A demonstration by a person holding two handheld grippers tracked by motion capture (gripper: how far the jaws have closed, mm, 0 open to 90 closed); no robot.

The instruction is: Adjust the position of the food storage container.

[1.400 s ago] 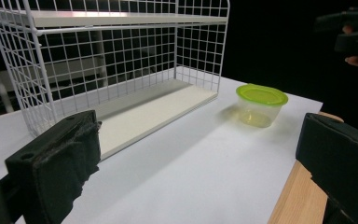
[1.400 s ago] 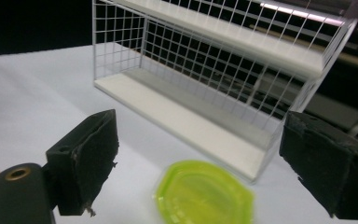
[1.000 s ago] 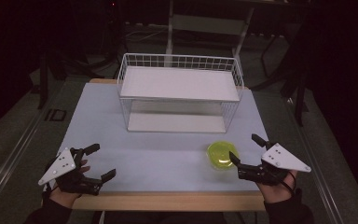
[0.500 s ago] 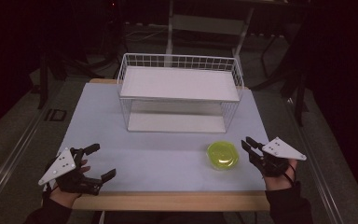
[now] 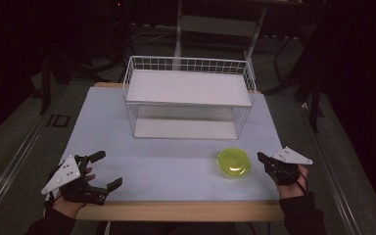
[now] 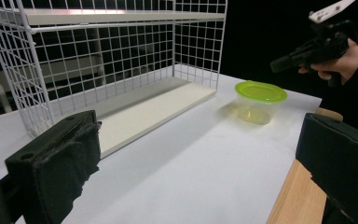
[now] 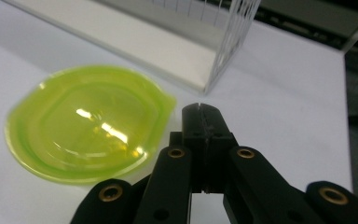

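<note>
Now, line by line from my tools outward:

Right gripper: my jaws have just been closing and now stand pressed together, nothing between them; a second ago they were spread wide.
Right hand: it has come down and in toward the table's near right edge, and the tips point at the container's rim tab.
Lidded green container: it sits upright on the table, just left of my right gripper, apart from it, in front of the wire shelf's right end.
Meaning: I judge this a shut-tip approach to nudge or lift the lid tab; no grasp exists yet.
Left gripper: jaws spread, empty, resting at the near left corner, same as before.
Wire shelf: both tiers bare.
Table: white top.
</note>
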